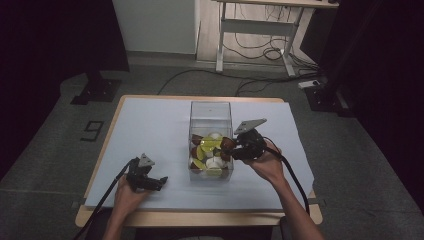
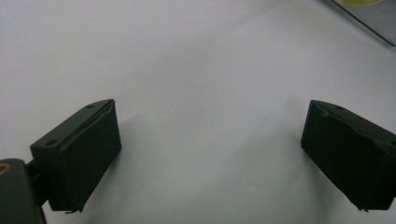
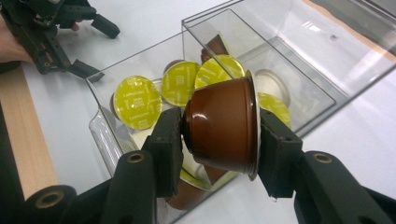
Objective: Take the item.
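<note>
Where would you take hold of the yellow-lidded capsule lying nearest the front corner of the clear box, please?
Come from above through the open top of the clear box, since its walls block the sides. The yellow-lidded capsule lies tilted, foil lid facing up, so close the jaws across the lid's rim. The right tool already holds a brown capsule lid to base.

Lab: cabled floor [image 1: 210, 80], black stands [image 1: 97, 87]

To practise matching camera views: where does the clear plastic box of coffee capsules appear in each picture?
High view: clear box at table centre, beside the right gripper.
Left gripper view: one corner of it, top right.
Right gripper view: upper middle, behind the held brown capsule.
Shared landmark: the box's yellow-lidded capsules.
</note>
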A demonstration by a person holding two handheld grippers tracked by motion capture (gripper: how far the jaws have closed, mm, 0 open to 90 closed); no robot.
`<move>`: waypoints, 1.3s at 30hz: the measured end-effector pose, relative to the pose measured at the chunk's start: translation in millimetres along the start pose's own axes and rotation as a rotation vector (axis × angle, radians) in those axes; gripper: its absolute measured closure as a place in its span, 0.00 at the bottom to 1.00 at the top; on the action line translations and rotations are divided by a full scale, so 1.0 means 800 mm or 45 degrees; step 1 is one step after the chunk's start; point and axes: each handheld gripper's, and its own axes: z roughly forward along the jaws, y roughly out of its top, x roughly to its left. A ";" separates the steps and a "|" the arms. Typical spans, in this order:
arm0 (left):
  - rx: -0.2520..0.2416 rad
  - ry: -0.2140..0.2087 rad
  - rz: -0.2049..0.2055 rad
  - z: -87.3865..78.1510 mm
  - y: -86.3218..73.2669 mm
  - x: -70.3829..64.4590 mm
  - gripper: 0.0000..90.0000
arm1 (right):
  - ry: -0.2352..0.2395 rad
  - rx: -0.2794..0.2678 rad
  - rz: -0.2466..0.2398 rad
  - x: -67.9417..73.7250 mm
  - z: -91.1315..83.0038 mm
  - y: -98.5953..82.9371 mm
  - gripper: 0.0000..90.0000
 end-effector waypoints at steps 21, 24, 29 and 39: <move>0.013 0.019 -0.022 0.002 0.001 0.001 0.00 | -0.082 -0.011 0.031 -0.017 -0.023 -0.025 0.61; 0.014 0.018 -0.022 0.002 0.001 0.001 0.00 | -0.091 -0.011 0.039 -0.020 -0.026 -0.031 0.61; 0.014 0.019 -0.022 0.002 0.001 0.001 0.00 | -0.110 -0.011 0.049 -0.023 -0.030 -0.039 0.61; 0.013 0.019 -0.023 0.002 0.001 0.001 0.00 | -0.142 -0.011 0.081 -0.032 -0.038 -0.059 0.61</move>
